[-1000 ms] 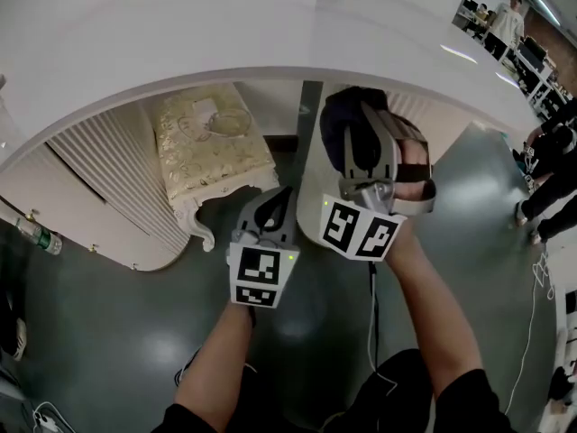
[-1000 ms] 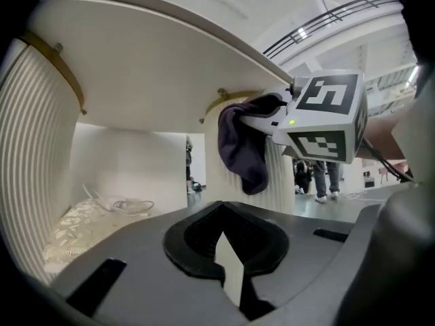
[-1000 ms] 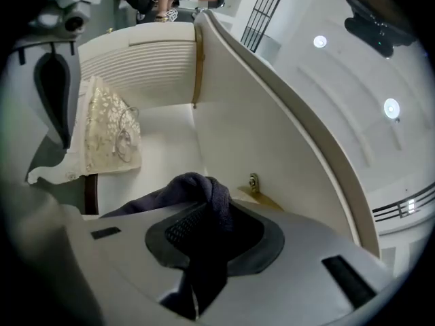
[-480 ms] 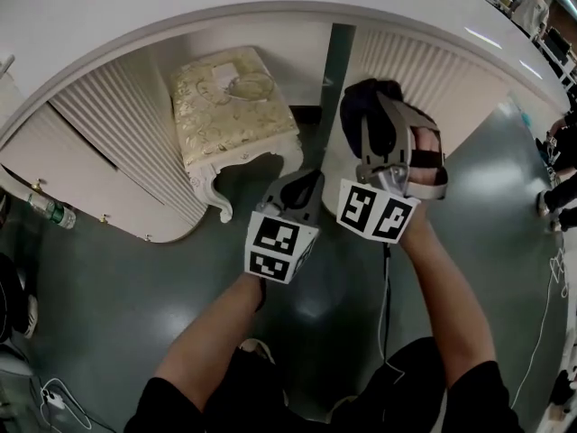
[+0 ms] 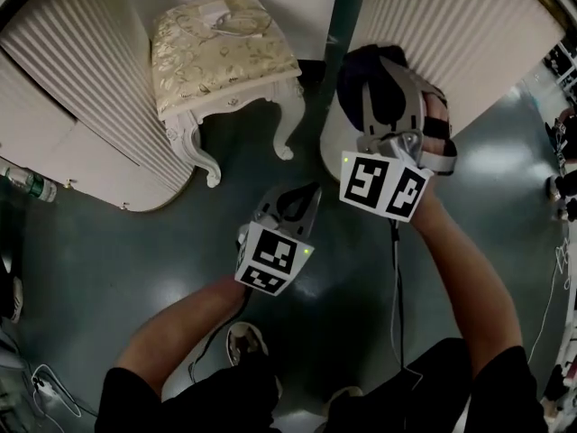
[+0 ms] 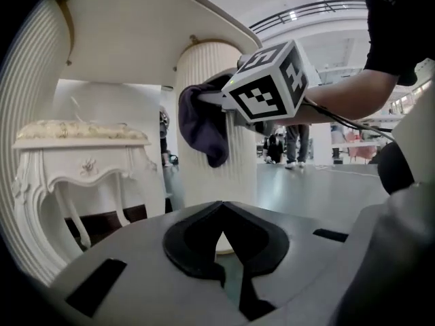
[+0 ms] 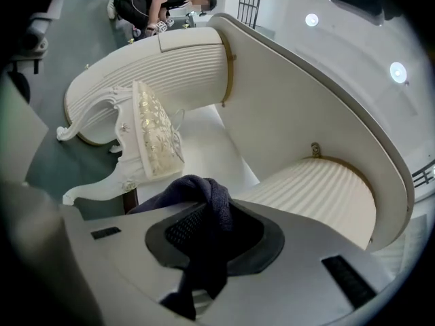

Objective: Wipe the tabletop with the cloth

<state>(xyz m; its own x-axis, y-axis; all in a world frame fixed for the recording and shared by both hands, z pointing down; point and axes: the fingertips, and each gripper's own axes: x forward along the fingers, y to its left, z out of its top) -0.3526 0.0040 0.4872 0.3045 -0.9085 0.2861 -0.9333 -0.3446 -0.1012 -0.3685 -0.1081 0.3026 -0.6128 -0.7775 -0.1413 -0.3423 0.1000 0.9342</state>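
— Where is the cloth (image 7: 204, 206) sitting?

— It is hanging from the right gripper (image 5: 388, 88), whose jaws are clamping on it. One dark, nubbly fold is bunching above the jaws and another is drooping below them. It is not touching the counter (image 7: 306, 100); it is hanging lower than the top, in front of the right ribbed pedestal (image 5: 469, 34).

— And the left gripper (image 5: 297, 204)?

— Its jaws are resting together with nothing between them. It is hovering nearer to the person, over the floor (image 5: 108, 269), just left of the right one.

— How much room is showing?

— The glossy grey-green floor is lying open on the near side. To the far left a stool (image 5: 221, 48) is standing in the gap between the left pedestal (image 5: 81, 97) and the right one, and the counter's curved edge is overhanging all of it.

— What is differing from half a second ago?

— The broad white top is no longer showing in the head view; the pedestals, stool and floor are filling it. The left gripper is sitting lower in that view.

— Surfaces?

— The pedestals are looking finely fluted and cream. The stool is carrying a gold-patterned cushion on carved white curved legs.
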